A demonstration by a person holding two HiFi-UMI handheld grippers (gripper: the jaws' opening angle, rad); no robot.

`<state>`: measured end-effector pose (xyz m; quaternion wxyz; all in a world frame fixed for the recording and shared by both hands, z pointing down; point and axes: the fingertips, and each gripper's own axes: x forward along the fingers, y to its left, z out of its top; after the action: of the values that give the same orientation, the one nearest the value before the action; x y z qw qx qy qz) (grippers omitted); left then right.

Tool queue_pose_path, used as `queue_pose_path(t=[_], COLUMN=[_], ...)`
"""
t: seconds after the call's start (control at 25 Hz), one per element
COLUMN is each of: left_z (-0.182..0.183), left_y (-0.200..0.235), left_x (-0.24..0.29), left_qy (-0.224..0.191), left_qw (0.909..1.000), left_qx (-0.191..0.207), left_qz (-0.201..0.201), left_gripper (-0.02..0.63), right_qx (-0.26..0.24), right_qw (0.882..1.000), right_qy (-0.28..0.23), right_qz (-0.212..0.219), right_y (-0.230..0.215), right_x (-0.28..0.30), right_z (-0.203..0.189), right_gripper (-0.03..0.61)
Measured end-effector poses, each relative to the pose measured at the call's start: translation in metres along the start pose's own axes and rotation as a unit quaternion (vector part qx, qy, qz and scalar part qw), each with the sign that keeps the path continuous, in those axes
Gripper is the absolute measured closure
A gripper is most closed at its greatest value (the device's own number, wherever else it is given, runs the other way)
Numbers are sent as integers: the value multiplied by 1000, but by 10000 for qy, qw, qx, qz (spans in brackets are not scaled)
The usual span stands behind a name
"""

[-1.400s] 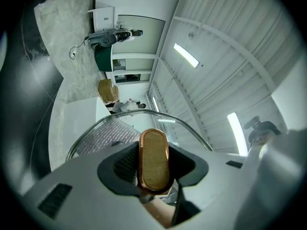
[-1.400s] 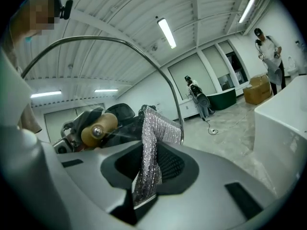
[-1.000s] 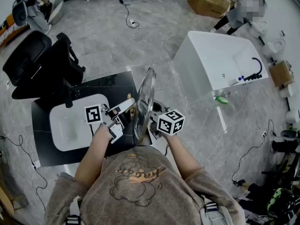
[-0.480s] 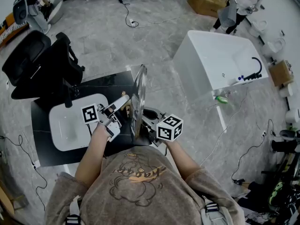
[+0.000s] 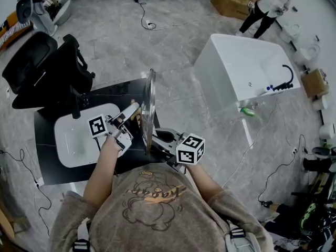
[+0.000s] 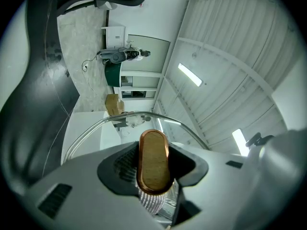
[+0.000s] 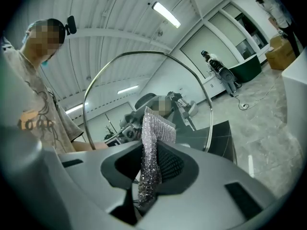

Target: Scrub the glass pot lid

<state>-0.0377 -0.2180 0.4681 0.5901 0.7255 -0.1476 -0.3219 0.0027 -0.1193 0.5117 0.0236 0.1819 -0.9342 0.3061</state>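
Head view: the glass pot lid [image 5: 148,106] is seen held up on edge, nearly upright, above the black table [image 5: 52,169] and just beside the white basin [image 5: 68,140], with one gripper on either face. In the left gripper view, the left gripper [image 6: 152,169] is seen clenched on the lid's copper-rimmed wooden knob [image 6: 153,159], so the lid is carried by that knob, its metal rim [image 6: 120,119] arching beyond the jaws. In the right gripper view, the right gripper [image 7: 149,176] is seen clamped on a silvery mesh scrubbing cloth [image 7: 152,143], which stands up out of the jaws and is laid against the glass on the face away from the knob. The same cloth can be made out through the glass below the knob in the left gripper view. The scrubbing is judged to be under way, not finished: cloth and glass are in contact near the middle of the lid, but no suds, water or streaks are visible, so how much of the surface has been covered cannot be told. The outer band near the rim and the knob side are judged to be left, and the lid has not yet been set down. A firm grip on the knob is called for, since the lid is held aloft by that one point while it is pressed from the other side.
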Motion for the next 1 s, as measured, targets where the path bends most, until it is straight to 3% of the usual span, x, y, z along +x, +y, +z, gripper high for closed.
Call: queue_pose_path(t=[0.48,1.0], left_z=[14,14], left_y=[8,15], left_x=[-11,-16], left_qy=[-244,-288], left_qw=[9996,9993], left_qx=[9,-19], left_qz=[111,226], left_gripper=[436,436], right_qx=[275,388], right_qw=[9961,9886], right_qy=[-100,-572], right_qz=[834,1335], right_y=[40,63], right_x=[-8,-25], right_z=[21,61], right_gripper=[491,491])
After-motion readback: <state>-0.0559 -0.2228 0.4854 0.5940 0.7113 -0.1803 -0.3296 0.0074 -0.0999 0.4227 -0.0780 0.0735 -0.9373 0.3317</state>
